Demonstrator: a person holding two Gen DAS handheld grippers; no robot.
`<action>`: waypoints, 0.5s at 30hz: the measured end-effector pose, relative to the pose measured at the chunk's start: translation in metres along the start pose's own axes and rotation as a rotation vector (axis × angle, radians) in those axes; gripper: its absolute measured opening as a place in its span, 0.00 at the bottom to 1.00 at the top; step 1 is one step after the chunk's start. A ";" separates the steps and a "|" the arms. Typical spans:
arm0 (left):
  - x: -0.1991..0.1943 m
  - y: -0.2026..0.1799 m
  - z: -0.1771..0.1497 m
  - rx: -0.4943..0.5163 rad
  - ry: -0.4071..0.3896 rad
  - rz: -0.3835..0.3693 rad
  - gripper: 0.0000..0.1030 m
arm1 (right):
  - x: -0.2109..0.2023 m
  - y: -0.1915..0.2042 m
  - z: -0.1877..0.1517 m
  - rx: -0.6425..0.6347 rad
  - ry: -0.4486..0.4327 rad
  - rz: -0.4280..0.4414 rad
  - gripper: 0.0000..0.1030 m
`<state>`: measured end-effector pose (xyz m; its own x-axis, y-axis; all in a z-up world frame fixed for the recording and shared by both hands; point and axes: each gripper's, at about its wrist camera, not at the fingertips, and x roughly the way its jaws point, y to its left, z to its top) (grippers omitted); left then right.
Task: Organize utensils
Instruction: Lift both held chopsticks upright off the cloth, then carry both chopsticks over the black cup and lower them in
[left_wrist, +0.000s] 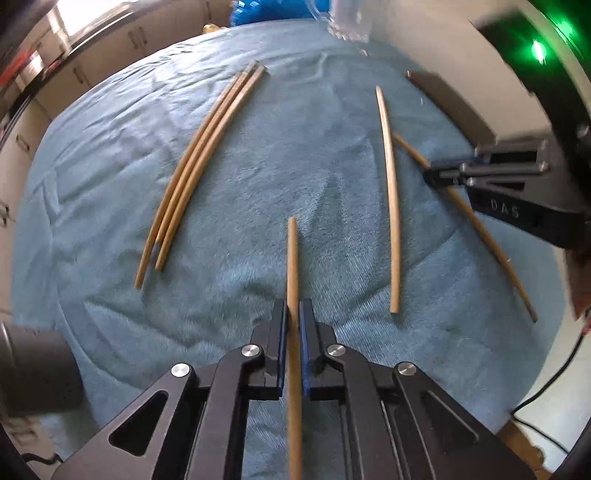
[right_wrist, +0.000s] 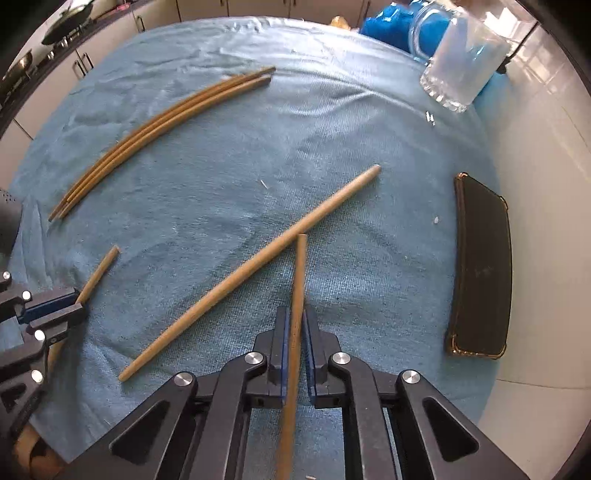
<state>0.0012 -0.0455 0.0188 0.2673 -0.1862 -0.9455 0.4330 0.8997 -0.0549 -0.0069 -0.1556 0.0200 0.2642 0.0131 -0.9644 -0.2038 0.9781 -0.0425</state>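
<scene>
- Chopsticks, left wrist view: one chopstick (left_wrist: 293, 280) runs lengthwise between the blue pads of my left gripper (left_wrist: 294, 314), which is clamped on it; its far tip points out over the teal towel (left_wrist: 295, 166).
- Same view: a bundle of three chopsticks (left_wrist: 192, 166) lies together on the towel to the left; a loose chopstick (left_wrist: 391, 199) lies to the right of my held one.
- Same view: my right gripper (left_wrist: 430, 176) enters from the right, closed on a further chopstick (left_wrist: 487, 240).
- Right wrist view: my right gripper (right_wrist: 294, 321) is clenched on its chopstick (right_wrist: 297, 295), whose tip reaches the loose chopstick (right_wrist: 251, 269) lying diagonally on the towel (right_wrist: 369, 240); touching or only overlapping, I cannot tell.
- Same view: my left gripper (right_wrist: 75, 304) at the left edge grips its chopstick (right_wrist: 99, 273); the bundle of three (right_wrist: 159, 125) lies at far left.
- Containers: a clear glass jar (right_wrist: 461, 70) stands near the towel's far right corner; contents not readable. A dark phone (right_wrist: 480, 269) lies flat at the right edge.
</scene>
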 end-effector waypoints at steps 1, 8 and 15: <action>-0.006 0.003 -0.006 -0.015 -0.032 -0.005 0.06 | -0.003 -0.002 -0.008 0.017 -0.011 0.015 0.07; -0.061 0.022 -0.046 -0.093 -0.214 -0.042 0.06 | -0.043 -0.008 -0.065 0.125 -0.168 0.137 0.07; -0.116 0.028 -0.083 -0.129 -0.381 -0.054 0.06 | -0.098 0.009 -0.080 0.131 -0.350 0.194 0.07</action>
<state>-0.0888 0.0343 0.1002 0.5578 -0.3453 -0.7547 0.3497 0.9225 -0.1636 -0.1104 -0.1652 0.0936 0.5414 0.2477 -0.8035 -0.1661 0.9683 0.1866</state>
